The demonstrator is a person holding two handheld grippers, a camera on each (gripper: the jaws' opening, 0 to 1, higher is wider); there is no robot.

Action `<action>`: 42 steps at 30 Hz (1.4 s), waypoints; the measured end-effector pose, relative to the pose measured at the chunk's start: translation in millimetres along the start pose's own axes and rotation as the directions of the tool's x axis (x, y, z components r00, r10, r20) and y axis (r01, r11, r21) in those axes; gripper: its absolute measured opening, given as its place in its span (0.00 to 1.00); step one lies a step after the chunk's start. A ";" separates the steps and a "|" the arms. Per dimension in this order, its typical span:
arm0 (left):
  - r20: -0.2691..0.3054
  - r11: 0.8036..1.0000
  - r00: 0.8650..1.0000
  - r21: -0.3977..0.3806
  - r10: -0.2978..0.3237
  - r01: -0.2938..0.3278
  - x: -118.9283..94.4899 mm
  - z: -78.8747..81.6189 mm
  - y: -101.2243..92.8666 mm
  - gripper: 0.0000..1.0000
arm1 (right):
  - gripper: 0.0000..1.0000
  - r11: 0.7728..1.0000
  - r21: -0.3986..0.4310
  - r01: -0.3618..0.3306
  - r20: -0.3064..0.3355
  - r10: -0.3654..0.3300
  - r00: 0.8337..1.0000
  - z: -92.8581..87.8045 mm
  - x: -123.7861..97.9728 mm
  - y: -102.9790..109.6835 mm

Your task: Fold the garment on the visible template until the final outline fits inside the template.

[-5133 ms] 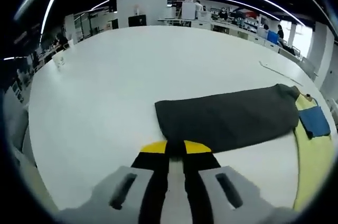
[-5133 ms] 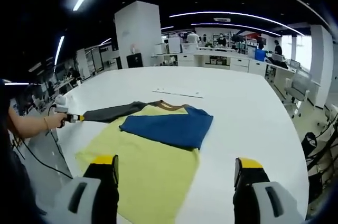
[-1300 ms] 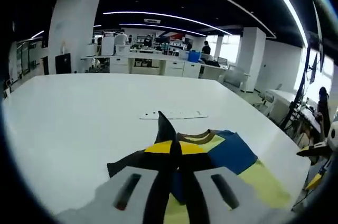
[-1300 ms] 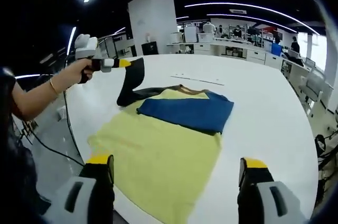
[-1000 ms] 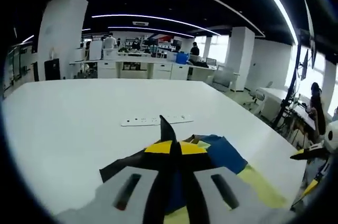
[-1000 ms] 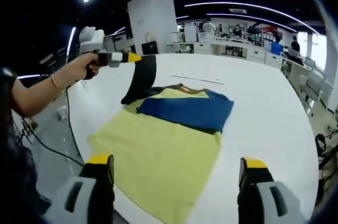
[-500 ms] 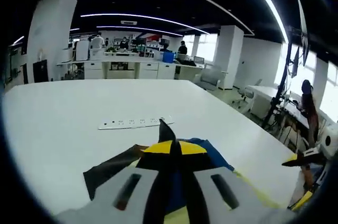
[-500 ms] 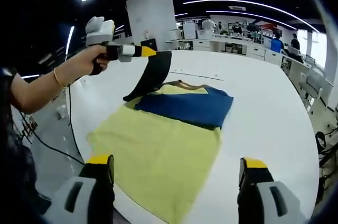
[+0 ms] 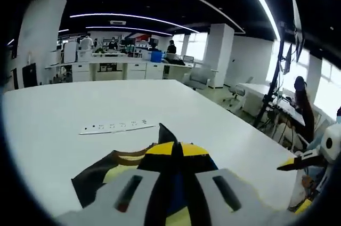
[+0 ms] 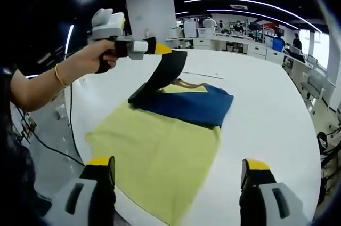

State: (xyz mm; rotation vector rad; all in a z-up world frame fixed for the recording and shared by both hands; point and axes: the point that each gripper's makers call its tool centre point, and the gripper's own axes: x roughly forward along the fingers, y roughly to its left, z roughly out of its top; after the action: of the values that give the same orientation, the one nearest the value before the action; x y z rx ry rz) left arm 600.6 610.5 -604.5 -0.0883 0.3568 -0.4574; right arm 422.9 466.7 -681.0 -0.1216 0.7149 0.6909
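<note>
A: Where does the garment (image 10: 176, 130) lie?

B: Spread on the white table (image 10: 266, 109), ahead of the right gripper (image 10: 178, 180); its yellow body reaches nearest to that gripper's two yellow-tipped jaws, and the blue sleeve (image 10: 192, 106) is folded across it farther out.

A: And the dark sleeve (image 10: 162, 77)?

B: Lifted off the table; it rises in a curved band from the garment's far left corner up to the left gripper (image 10: 160, 49), which a hand (image 10: 88, 61) holds above the table, left of the right gripper's line of sight.

A: How do the left gripper's jaws stand?

B: Pressed together on the dark sleeve; in the left gripper view the yellow tips meet and a point of dark cloth (image 9: 166, 132) sticks out just beyond them; below and to the left the sleeve hangs down over the brown collar (image 9: 130, 154) and yellow cloth.

A: The right gripper's jaws?

B: Spread wide, with nothing between them; the garment's near yellow edge lies in the gap ahead.

A: Anything else beyond the tongs?

B: A white power strip (image 9: 118, 126) lies on the table past the left gripper's tips; the right gripper (image 9: 298, 161) pokes in at that view's right side; desks stand in the office far behind.
</note>
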 end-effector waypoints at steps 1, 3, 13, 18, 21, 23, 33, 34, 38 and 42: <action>-0.005 1.000 1.000 0.005 -0.010 0.010 2.5 -1.8 -3.6 0.00 | 0.99 1.000 0.002 0.002 -0.004 -0.002 1.000 -1.5 0.2 -1.0; -0.012 1.000 1.000 0.012 -0.023 0.023 5.8 -4.5 -8.1 0.00 | 0.99 1.000 0.004 0.005 -0.007 -0.005 1.000 -3.5 0.6 -2.5; -0.040 0.994 0.993 0.034 -0.107 0.108 21.9 -19.6 -38.1 0.00 | 0.99 0.999 0.030 0.016 -0.013 -0.016 1.000 -11.5 -0.1 -9.9; -0.073 0.988 0.988 0.053 -0.139 0.143 30.7 -38.5 -51.4 0.00 | 0.99 0.999 0.041 0.022 -0.011 -0.022 1.000 -13.6 -1.1 -14.6; -0.101 0.987 0.984 0.057 -0.147 0.153 35.4 -51.6 -56.6 0.00 | 0.99 0.998 0.049 0.024 -0.009 -0.023 1.000 -15.1 -1.1 -17.1; -0.116 0.984 0.981 0.063 -0.156 0.164 37.6 -60.2 -60.6 0.00 | 0.99 0.998 0.053 0.024 -0.009 -0.023 1.000 -15.8 -0.9 -18.1; -0.148 0.981 0.971 0.033 -0.186 0.192 45.5 -84.7 -74.5 0.00 | 0.99 0.998 0.056 0.012 -0.009 -0.012 1.000 -16.2 2.7 -18.6; -0.151 0.980 0.970 0.032 -0.192 0.199 45.8 -86.9 -76.2 0.00 | 0.99 0.998 0.058 0.011 -0.008 -0.010 1.000 -16.0 3.4 -18.8; -0.143 0.978 0.968 0.017 -0.205 0.209 42.4 -90.7 -75.8 0.06 | 0.99 0.998 0.058 0.009 -0.005 -0.009 1.000 -14.6 5.7 -20.4; -0.134 0.984 0.975 0.020 -0.175 0.180 38.5 -91.8 -66.6 0.23 | 0.99 0.998 0.057 0.008 -0.001 -0.008 1.000 -12.2 7.2 -22.2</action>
State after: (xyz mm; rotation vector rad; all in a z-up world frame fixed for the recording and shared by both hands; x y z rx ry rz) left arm 572.3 533.4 -691.7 -0.0592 0.4731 -0.6477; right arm 433.8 449.4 -697.7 -0.0724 0.7342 0.6622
